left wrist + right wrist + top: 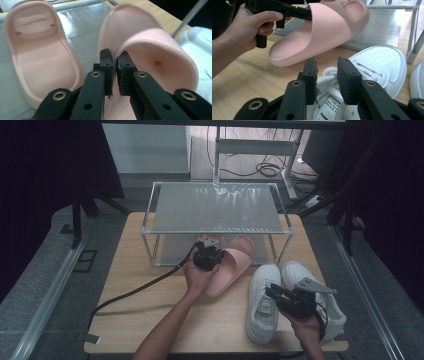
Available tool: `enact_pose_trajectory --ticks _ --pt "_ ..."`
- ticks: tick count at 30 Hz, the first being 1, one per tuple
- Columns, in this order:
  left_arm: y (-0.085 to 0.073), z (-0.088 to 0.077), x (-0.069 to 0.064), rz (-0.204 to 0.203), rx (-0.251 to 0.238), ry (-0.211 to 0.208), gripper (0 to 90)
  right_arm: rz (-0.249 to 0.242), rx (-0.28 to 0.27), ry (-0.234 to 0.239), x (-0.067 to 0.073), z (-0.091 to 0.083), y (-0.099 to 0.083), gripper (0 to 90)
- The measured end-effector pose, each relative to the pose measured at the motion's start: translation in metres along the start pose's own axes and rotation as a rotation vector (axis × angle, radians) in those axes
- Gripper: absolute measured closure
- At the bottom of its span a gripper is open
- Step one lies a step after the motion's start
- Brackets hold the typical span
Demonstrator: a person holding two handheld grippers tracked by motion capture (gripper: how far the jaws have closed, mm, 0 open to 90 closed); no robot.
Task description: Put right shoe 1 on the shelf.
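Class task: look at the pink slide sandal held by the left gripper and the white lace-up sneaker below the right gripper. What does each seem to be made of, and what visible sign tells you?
Pink slide sandal: likely moulded foam or soft rubber, matte; one seamless piece, with a fine dotted footbed texture in the left gripper view.
White lace-up sneaker: probably smooth leather or synthetic leather with a slight sheen; perforated toe and stitched panels, and laces that look woven.
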State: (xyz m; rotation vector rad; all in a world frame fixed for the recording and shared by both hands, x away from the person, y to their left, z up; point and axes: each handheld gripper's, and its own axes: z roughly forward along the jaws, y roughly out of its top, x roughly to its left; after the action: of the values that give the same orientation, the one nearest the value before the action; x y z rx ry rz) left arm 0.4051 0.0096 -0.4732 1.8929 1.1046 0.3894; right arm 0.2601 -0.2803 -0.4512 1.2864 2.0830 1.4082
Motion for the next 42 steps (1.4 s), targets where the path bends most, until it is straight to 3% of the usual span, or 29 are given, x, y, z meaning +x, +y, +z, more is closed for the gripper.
enact_pose_trajectory --ticks 9,18,25,29,32,34,35,36,39,42 --pt "-0.005 0.019 0.002 -0.022 0.009 0.016 83.9 0.004 0.001 -0.001 -0.001 0.001 0.0 69.1" --pt "-0.013 0.033 0.004 -0.004 0.028 0.029 79.7 0.003 0.003 -0.001 -0.001 0.002 -0.001 68.7" --pt "-0.011 0.019 0.001 0.045 0.019 0.02 54.4 0.007 -0.002 -0.003 -0.002 0.0 -0.001 68.5" --pt "-0.012 -0.002 -0.004 0.088 -0.001 0.0 48.6 0.006 -0.005 -0.003 -0.002 -0.002 -0.001 68.5" --pt "-0.014 -0.012 -0.003 0.084 -0.011 -0.008 53.0 0.005 -0.008 -0.004 -0.002 -0.002 -0.001 68.4" --pt "-0.017 -0.022 0.0 0.087 -0.008 -0.012 61.8 0.005 -0.008 -0.004 -0.002 -0.003 0.0 68.4" --pt "-0.019 -0.027 0.002 0.089 -0.005 -0.017 74.0 0.003 -0.007 -0.003 -0.002 -0.003 0.0 68.3" --pt "-0.021 -0.032 0.003 0.095 -0.002 -0.015 74.0 0.003 -0.007 -0.003 -0.002 -0.003 0.0 68.3" --pt "-0.029 -0.046 0.007 0.111 0.02 -0.024 87.0 0.001 -0.005 -0.003 -0.002 -0.003 0.0 68.3" --pt "-0.038 -0.058 0.01 0.113 0.039 -0.038 90.0 0.002 -0.008 -0.004 -0.002 -0.003 0.001 68.3"
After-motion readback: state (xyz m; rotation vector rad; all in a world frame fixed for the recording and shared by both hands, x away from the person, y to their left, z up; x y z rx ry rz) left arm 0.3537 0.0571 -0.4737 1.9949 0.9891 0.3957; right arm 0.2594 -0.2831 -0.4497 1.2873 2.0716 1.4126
